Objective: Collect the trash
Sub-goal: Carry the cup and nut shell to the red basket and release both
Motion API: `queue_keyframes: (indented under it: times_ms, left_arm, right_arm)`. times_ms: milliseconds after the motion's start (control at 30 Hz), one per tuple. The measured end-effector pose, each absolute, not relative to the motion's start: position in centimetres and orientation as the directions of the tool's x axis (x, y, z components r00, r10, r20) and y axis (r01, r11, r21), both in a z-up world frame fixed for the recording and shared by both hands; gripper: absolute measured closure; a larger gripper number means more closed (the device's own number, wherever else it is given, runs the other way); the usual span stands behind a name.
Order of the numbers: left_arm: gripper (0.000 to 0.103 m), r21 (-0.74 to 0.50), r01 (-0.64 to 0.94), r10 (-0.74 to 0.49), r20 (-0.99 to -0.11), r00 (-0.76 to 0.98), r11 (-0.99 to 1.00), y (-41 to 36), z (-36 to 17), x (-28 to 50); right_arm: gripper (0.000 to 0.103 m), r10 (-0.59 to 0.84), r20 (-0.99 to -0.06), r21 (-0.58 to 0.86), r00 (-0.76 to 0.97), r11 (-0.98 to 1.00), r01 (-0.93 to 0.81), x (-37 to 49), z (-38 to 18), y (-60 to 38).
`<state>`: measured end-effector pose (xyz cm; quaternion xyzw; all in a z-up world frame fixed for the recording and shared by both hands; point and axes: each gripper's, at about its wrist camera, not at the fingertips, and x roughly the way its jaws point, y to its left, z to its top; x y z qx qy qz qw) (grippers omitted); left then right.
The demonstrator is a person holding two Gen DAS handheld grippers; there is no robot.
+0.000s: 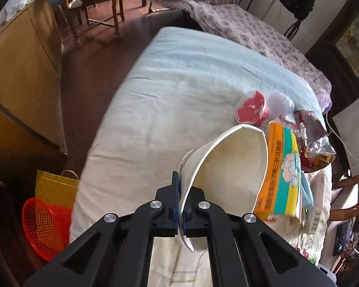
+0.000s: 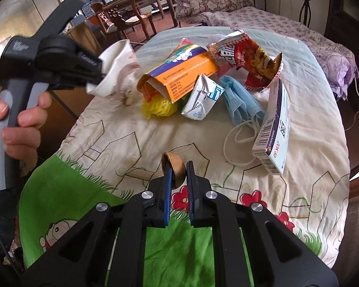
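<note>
The left gripper (image 1: 181,198) pinches only the thin rim of the paper cup (image 1: 229,167) – it could crumple and slip free – while the right gripper (image 2: 179,174) clamps a nutshell (image 2: 173,167), litter at its twelve o'clock.

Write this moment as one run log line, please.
left gripper: shut on paper bowl rim | right gripper: shut on nutshell | remaining on bed: boxes, wrapper, mask

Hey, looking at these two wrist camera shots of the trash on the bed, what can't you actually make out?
- Paper bowl: in the right wrist view it is motion-blurred; its print is unreadable.
- Orange box: the opening shows something orange and yellow, mostly hidden by the box walls.
- Red basket: the left wrist view's edge and the mattress cut it off; contents unseen.
- Brown shell-like piece: the right gripper fingers cover its lower part.
</note>
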<state>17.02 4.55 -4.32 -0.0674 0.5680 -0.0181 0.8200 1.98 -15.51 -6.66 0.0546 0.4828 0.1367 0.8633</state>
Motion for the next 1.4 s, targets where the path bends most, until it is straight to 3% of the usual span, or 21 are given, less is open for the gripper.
queue_keyframes:
  times_ms: [467, 767, 1067, 1400]
  left_arm:
    - [0.100, -0.206, -0.064, -0.149, -0.860, 0.488, 0.977, 11.0, 1.6, 8.0]
    - [0.100, -0.192, -0.200, -0.059, -0.846, 0.530, 0.961, 20.4, 2.7, 0.9]
    - [0.100, -0.144, -0.408, 0.073, -0.879, 0.471, 0.902, 31.6, 0.1, -6.1]
    - [0.100, -0.162, -0.617, 0.044, -0.952, 0.304, 0.770, 42.9, -8.6, -9.0]
  right_arm:
    - [0.090, 0.288, -0.787, 0.174, 0.546, 0.952, -0.251, -0.1, -2.6, -13.2]
    - [0.090, 0.403, -0.748, 0.124, 0.527, 0.865, -0.486, -1.7, 3.3, -5.2]
    - [0.090, 0.539, -0.779, 0.163, 0.321, 0.668, -0.726, -3.6, 3.8, 8.0]
    - [0.090, 0.488, -0.862, 0.233, 0.139, 0.623, -0.747, -1.8, -1.8, 22.0]
